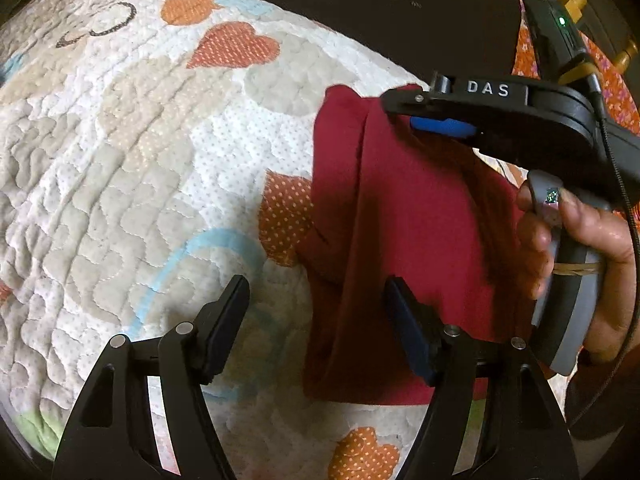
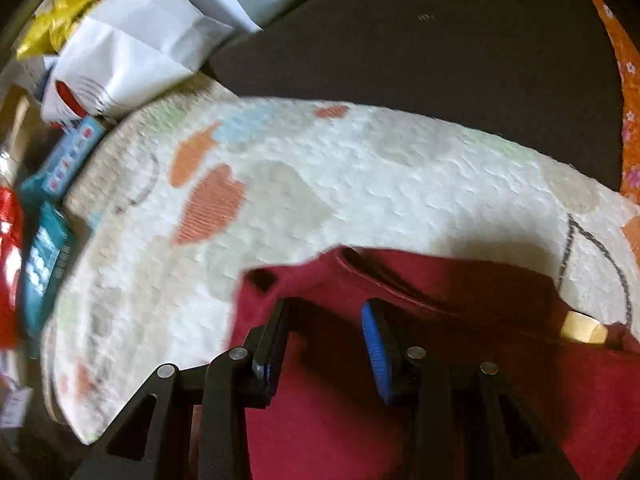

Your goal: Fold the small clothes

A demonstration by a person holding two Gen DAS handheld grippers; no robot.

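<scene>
A dark red garment [image 1: 404, 240] lies partly folded on a quilted mat with orange hearts [image 1: 140, 152]. My left gripper [image 1: 316, 292] is open and empty, with its right finger over the garment's left edge and its left finger over the mat. My right gripper [image 1: 404, 108] reaches in from the right above the garment's far edge, held by a hand [image 1: 580, 240]. In the right wrist view my right gripper [image 2: 326, 312] is open just above the red garment [image 2: 440, 360] near its folded collar edge, holding nothing. The mat [image 2: 320, 168] stretches beyond it.
A dark surface [image 2: 440, 48] lies beyond the mat. White bags [image 2: 132, 40], a yellow packet [image 2: 60, 16] and teal boxes [image 2: 52, 208] crowd the mat's left side. Orange flowered cloth [image 2: 628, 120] lies at the right. A beige tag [image 2: 584, 328] sits on the garment.
</scene>
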